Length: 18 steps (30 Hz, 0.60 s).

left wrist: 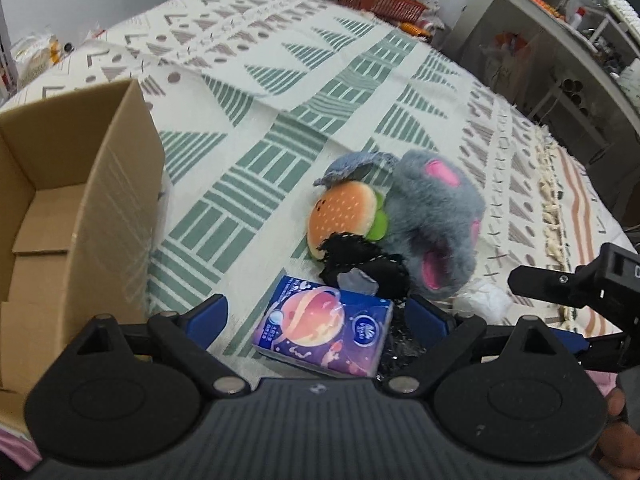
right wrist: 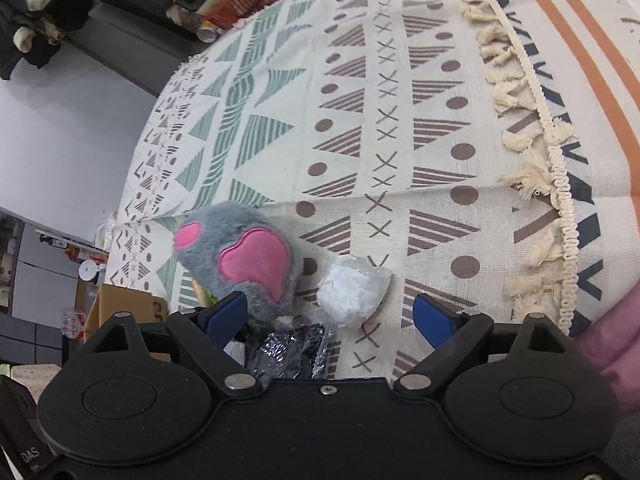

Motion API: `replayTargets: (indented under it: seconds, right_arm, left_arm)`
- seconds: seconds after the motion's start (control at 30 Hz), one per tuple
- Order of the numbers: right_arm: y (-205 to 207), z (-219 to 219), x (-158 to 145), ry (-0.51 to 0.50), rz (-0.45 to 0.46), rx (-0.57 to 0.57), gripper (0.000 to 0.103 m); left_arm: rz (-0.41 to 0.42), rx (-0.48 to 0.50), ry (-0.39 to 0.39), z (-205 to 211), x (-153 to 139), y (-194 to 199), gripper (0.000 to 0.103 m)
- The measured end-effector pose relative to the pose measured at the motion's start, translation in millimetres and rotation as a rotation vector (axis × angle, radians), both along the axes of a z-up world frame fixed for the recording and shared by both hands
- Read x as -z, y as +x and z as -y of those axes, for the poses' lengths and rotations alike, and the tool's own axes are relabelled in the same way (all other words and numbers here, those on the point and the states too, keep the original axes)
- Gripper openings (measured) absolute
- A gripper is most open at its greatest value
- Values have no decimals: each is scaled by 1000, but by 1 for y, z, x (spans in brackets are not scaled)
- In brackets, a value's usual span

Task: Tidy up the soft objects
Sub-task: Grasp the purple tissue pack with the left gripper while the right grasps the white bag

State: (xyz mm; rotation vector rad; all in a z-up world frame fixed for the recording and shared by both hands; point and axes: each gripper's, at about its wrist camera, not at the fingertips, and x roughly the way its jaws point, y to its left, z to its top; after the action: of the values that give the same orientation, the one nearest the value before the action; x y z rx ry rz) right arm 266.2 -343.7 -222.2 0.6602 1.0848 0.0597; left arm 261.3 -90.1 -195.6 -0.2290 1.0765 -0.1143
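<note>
Nearest the left tool (left wrist: 316, 316), wide apart and empty, lies the tissue pack (left wrist: 324, 330), low centre, long axis slanting toward upper left. The cardboard box (left wrist: 80, 184) waits at left. The right tool (right wrist: 334, 316), also wide, frames the white wad (right wrist: 354, 294).

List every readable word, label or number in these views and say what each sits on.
"DAS": white letters on the black device at the lower left corner of the right wrist view.
Purple tissue pack: round blue logo and small print, too blurred to read.
Brown cardboard box: dark printed mark, partly hidden, unreadable.
</note>
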Motion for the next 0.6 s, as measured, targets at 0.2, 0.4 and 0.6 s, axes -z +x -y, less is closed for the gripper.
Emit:
replayTargets:
  seconds: [0.2, 0.4, 0.6]
  right_arm:
    - [11, 1, 14, 17, -43, -1, 86]
    - [17, 1, 27, 29, -75, 9, 81]
    - [17, 5, 31, 33, -69, 32, 56]
  left_arm:
    - [-54, -19, -20, 0, 15, 8, 89]
    - [-69, -13, -9, 5, 23, 9, 82]
    - [-47, -17, 15, 7, 19, 7, 81]
